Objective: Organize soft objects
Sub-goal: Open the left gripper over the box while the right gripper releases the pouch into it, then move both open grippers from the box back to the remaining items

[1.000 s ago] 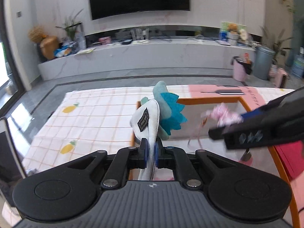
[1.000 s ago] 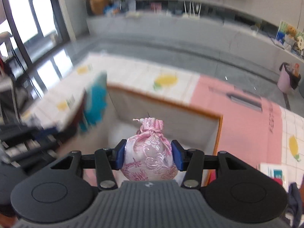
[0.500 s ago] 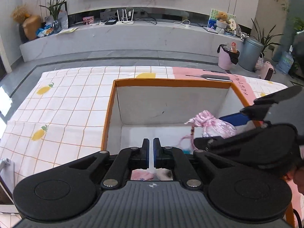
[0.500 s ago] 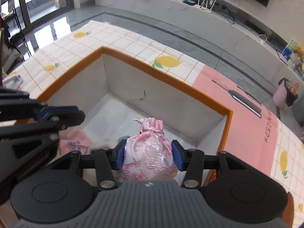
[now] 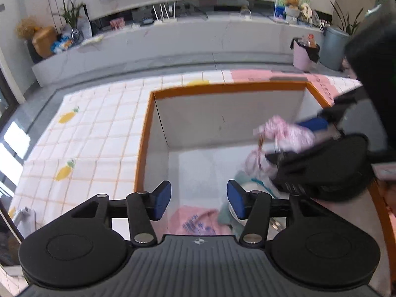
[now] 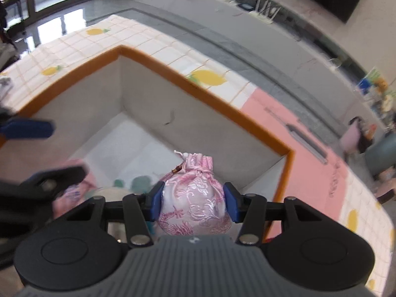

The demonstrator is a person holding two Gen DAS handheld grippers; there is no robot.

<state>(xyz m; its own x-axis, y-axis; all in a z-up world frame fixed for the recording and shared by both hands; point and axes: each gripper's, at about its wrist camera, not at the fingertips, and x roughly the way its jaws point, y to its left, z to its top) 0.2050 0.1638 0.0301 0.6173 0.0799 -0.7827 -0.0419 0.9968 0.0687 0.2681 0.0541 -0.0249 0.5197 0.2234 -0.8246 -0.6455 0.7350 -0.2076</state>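
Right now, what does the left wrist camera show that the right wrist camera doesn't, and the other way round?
Only the left wrist view shows the left tool from behind, its jaws opening with nothing between them, and the white and teal plush toy lying beside the pink cloth on the box floor.

Only the right wrist view shows the right tool from behind, its pads pressed on the pink brocade pouch.

Both show the orange-rimmed box, the pouch held over it, and the lemon-print tablecloth.
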